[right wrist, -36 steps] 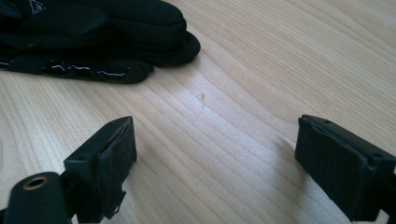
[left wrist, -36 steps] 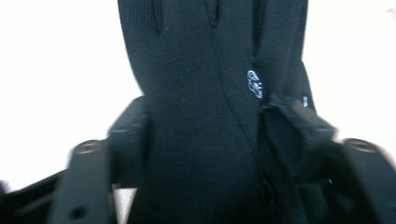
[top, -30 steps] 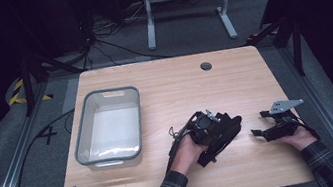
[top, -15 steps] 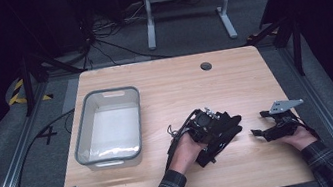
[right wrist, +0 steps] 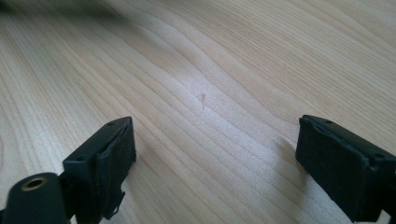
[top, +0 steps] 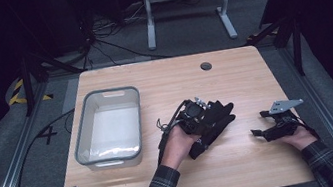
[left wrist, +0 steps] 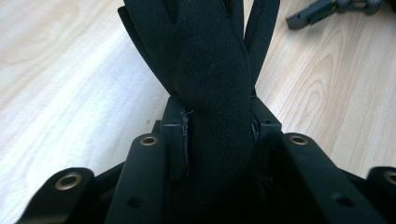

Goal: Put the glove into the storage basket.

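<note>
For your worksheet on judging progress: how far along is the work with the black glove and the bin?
Done: the left gripper is shut on the black glove, its jaws pinching the fabric. In hand: the glove sits above the table, right of the grey bin. Left: probably placing it there; the bin looks empty. The right gripper rests open.

The black glove [top: 214, 121] is of soft knitted fabric. Its cuff end is squeezed between the two jaws of the left gripper [left wrist: 217, 135], and its fingers spread out beyond them. It is at the middle of the table [top: 248, 171], nearer the front edge.
</note>
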A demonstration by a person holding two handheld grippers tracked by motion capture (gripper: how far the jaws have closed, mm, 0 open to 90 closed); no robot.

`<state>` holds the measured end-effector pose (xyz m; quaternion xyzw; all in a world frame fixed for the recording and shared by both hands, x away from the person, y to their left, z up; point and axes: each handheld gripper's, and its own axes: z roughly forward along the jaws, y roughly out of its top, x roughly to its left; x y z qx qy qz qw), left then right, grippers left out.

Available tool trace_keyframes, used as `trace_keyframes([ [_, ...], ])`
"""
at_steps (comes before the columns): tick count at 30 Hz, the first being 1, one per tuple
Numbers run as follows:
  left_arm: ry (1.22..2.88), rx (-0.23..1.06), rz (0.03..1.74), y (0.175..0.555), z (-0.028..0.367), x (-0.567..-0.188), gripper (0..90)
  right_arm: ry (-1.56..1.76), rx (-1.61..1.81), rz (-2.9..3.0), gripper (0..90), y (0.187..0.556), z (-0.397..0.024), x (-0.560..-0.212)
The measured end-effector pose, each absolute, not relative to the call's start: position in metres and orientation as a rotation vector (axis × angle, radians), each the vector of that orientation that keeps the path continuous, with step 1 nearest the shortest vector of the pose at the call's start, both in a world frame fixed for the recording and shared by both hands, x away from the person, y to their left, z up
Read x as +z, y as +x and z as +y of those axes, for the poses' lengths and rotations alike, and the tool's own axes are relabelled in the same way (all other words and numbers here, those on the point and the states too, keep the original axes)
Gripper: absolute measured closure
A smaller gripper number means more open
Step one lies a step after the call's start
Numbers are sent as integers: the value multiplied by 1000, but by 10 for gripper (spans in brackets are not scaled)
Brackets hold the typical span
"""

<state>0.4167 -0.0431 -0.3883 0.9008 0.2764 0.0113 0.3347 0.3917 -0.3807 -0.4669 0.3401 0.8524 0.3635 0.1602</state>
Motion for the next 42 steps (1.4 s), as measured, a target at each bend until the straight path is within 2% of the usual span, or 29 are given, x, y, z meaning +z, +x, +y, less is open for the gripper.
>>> trace_keyframes([
  [19, 2280, 146, 834, 426, 16, -338, 667, 972, 1039, 2435, 125, 392, -381, -467],
  [38, 2204, 249, 994, 428, 90, -317, 667, 973, 1040, 2433, 125, 392, -380, -467],
  [42, 2157, 275, 1058, 428, 116, -315, 667, 972, 1040, 2433, 125, 392, -380, -467],
])
